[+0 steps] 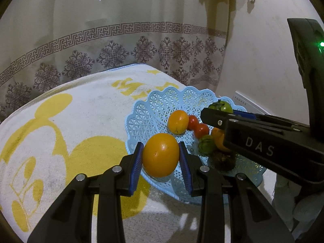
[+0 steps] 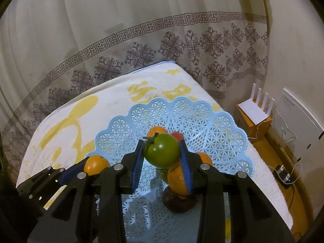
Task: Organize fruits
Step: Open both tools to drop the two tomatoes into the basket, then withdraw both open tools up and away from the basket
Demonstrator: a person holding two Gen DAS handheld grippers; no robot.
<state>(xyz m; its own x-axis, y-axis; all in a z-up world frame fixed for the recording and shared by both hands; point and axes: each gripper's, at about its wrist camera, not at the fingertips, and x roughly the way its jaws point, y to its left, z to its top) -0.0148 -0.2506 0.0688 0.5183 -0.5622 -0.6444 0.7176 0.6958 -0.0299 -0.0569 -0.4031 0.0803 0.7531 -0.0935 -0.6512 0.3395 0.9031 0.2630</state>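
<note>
Fruit held in both tools. Left tool (image 1: 161, 156) pinches an orange (image 1: 161, 155) between its blue pads, lower centre of left wrist view, over the near rim of the blue lattice basket (image 1: 141, 109). Right tool (image 2: 162, 151) pinches a green tomato (image 2: 162, 150), centre of right wrist view, above the basket's bowl. In the basket, centre right of left view: second orange (image 1: 178, 121), two red tomatoes (image 1: 201, 130), another green tomato (image 1: 206, 144), a dark brown fruit (image 1: 223, 161). Basket sits on a yellow-printed towel (image 1: 60, 121).
</note>
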